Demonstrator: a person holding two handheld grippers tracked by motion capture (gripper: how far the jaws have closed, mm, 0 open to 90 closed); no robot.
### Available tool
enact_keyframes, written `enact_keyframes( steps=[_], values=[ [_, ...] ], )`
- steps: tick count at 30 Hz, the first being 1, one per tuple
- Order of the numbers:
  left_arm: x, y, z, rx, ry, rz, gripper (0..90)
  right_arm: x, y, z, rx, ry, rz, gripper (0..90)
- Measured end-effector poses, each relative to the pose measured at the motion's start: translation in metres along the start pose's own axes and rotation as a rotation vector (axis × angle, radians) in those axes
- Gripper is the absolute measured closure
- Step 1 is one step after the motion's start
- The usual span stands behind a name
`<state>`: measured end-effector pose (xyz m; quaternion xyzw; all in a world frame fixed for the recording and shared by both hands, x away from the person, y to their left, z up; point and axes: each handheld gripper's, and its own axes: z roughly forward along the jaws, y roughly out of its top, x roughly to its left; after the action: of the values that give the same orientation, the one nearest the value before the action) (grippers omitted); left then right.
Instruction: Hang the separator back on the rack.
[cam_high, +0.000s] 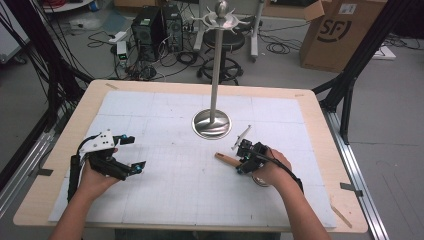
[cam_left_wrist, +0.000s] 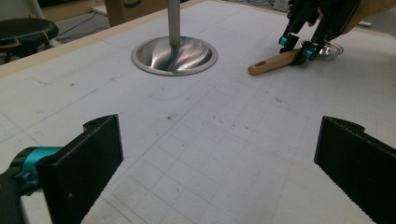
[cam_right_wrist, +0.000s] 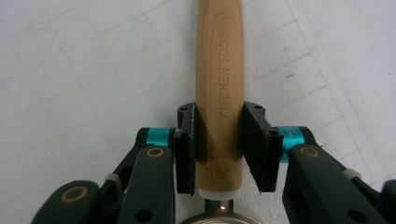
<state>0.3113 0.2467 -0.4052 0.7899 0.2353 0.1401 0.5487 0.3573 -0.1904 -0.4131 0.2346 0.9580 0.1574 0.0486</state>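
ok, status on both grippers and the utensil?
Left gripper open, holding nothing. Right gripper shut on wooden handle of utensil lying on mat. Metal stand beyond it, apart. Nothing in the way.

The tabletop (cam_high: 320, 107) is pale wood, covered by a white mat (cam_high: 170, 185) ruled with a faint grey grid and flecked with small dark marks. At its far middle a stand (cam_high: 212, 122) has a shiny silver base and pole. The utensil's handle (cam_right_wrist: 219, 88) is light brown wood with visible grain and darker stamped lettering reading "KITCHEN TOOL", ending in a white collar. Each hand-held gripper, left (cam_high: 131, 154) and right (cam_high: 243, 157), is black with turquoise fittings; the left one carries a white plate. Far right, a cardboard box (cam_high: 337, 32) is brown with black print.
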Motion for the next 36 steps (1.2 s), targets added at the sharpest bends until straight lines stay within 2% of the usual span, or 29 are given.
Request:
enact_keyframes(
  steps=[4, 14, 22, 33, 36],
  values=[
    [0.0, 0.0, -0.001, -0.003, 0.0, -0.002, 1.8, 0.0, 0.0, 0.0, 0.0, -0.002, 0.006, 68.0],
    [0.001, 0.0, -0.001, -0.005, 0.0, -0.003, 1.8, -0.001, -0.006, -0.004, -0.072, 0.032, 0.013, 68.0],
    [0.001, 0.0, -0.002, -0.008, 0.001, -0.002, 1.8, 0.004, -0.005, -0.018, -0.195, 0.062, 0.006, 68.0],
    [0.001, 0.0, -0.002, -0.012, 0.001, -0.006, 1.8, 0.002, -0.012, -0.041, -0.364, 0.1, 0.033, 68.0],
    [0.001, 0.0, -0.002, -0.013, 0.002, -0.007, 1.8, 0.003, -0.013, -0.048, -0.401, 0.091, 0.029, 68.0]
  ],
)
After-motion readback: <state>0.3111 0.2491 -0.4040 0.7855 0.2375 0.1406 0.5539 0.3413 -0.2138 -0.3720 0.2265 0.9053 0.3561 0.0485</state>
